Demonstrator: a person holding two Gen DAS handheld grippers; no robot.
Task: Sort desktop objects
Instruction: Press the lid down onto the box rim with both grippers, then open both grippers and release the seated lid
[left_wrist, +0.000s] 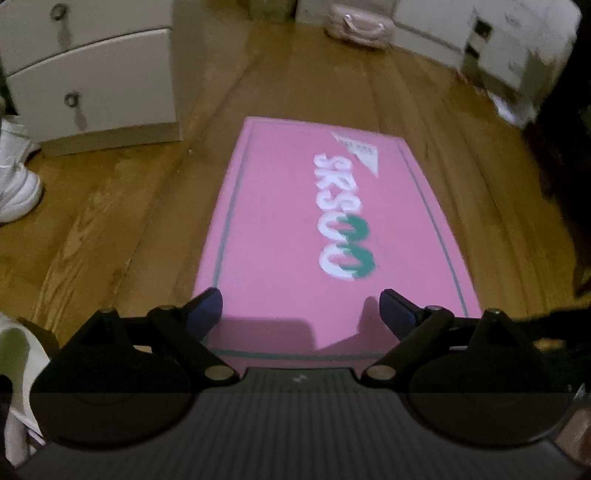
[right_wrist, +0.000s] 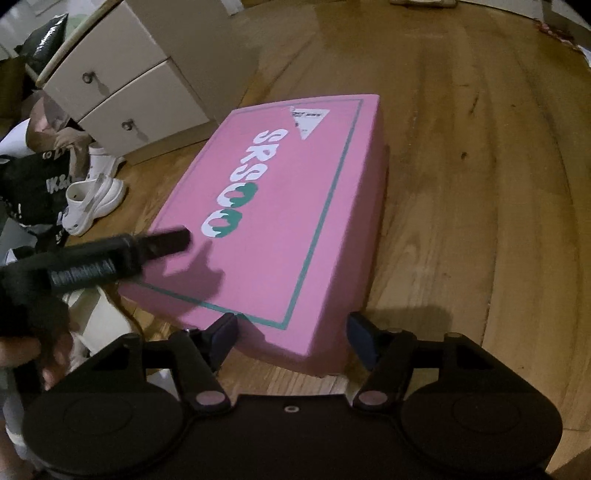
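we spread our right gripper around the pink box corner, not yet pinching, while our left gripper hovers open above its lid.

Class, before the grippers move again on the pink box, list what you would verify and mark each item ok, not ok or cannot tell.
1. Pink box lid closed: ok.
2. Box resting flat on wooden floor: ok.
3. Right gripper straddles the box's near corner: ok.
4. Right pads pressing the box: cannot tell.
5. Left gripper open, nothing held: ok.
6. White shoes clear of the box: ok.
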